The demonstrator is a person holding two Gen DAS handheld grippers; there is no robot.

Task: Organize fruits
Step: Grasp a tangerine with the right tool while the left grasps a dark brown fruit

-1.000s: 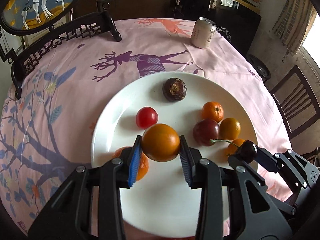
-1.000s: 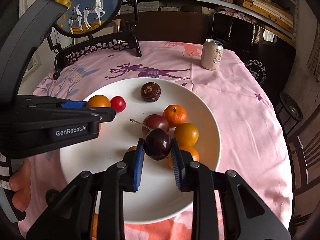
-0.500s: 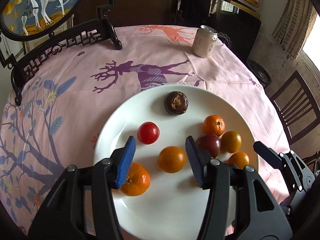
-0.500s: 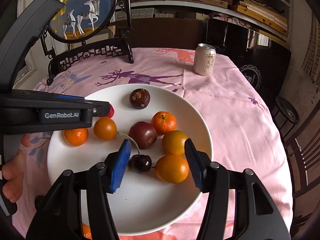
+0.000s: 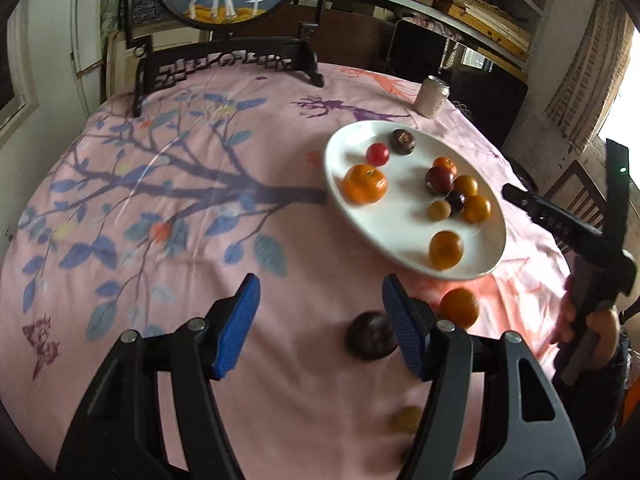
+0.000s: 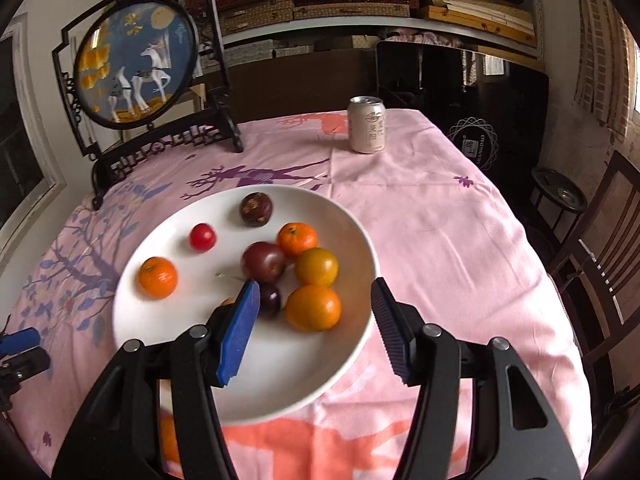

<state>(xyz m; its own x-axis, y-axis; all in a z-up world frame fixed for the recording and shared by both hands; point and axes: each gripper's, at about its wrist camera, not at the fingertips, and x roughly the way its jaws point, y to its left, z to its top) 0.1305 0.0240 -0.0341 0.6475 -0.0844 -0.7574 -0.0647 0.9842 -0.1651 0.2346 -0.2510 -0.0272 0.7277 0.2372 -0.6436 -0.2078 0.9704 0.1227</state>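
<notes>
A white plate holds several fruits: oranges, a tangerine, a plum, a cherry, a red tomato and a dark brown fruit. My right gripper is open and empty over the plate's near edge. My left gripper is open and empty above the cloth, left of the plate. A dark plum, an orange and a small brown fruit lie on the cloth by its right finger.
A pink printed tablecloth covers the round table. A drink can stands at the back. A framed deer screen stands at the back left. A wooden chair is at the right. The right gripper shows in the left view.
Both grippers have let go of their fruit and opened. The left gripper has pulled back and swung left off the plate; the right gripper has drawn back towards the near rim.
</notes>
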